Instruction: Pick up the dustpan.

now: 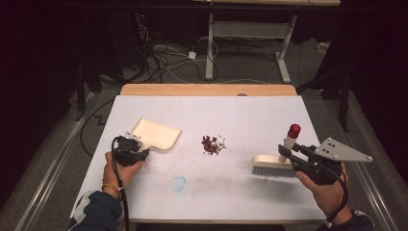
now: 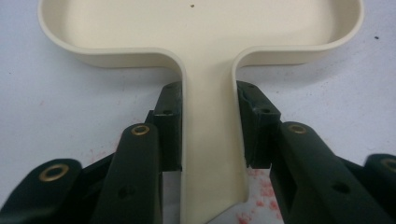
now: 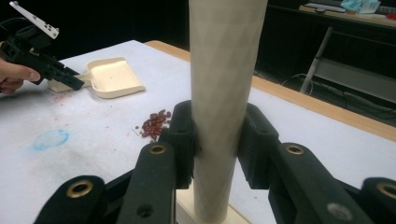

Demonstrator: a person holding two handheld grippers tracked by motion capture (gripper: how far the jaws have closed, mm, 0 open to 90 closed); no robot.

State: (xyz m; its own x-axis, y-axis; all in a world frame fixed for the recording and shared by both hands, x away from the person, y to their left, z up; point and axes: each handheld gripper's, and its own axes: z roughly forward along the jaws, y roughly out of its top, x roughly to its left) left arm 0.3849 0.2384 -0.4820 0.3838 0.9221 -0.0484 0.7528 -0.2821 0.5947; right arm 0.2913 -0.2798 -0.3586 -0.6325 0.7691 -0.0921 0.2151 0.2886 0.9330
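Firstly, the high view gives the whole layout. On the white table (image 1: pixel 211 192) the left gripper (image 1: pixel 139 155) is at the near left and holds the cream dustpan (image 1: pixel 156 133) by its handle, with the pan lying flat just beyond it. At the right, the right gripper (image 1: pixel 287 153) holds the brush (image 1: pixel 274 165), whose bristles rest on the table and whose red-tipped handle stands up. Between them, well apart from both, lies a small heap of dark red beans (image 1: pixel 212 144). A faint blue circle mark (image 1: pixel 179 183) is nearer to the person.

Next, the left gripper view shows the grip closely: the two jaws press on both sides of the dustpan handle (image 2: pixel 208 154), and the shallow pan with its raised rim spreads at the far side. Small red stains (image 2: pixel 261 186) are on the table by the handle end.

Finally, the right gripper view shows the jaws pinching the pale brush handle (image 3: pixel 219 116), which stands upright. Behind it the beans (image 3: pixel 154 123) lie to the left, and farther left the dustpan (image 3: pixel 114 77) with the other gripper (image 3: pixel 77 84) on its handle.
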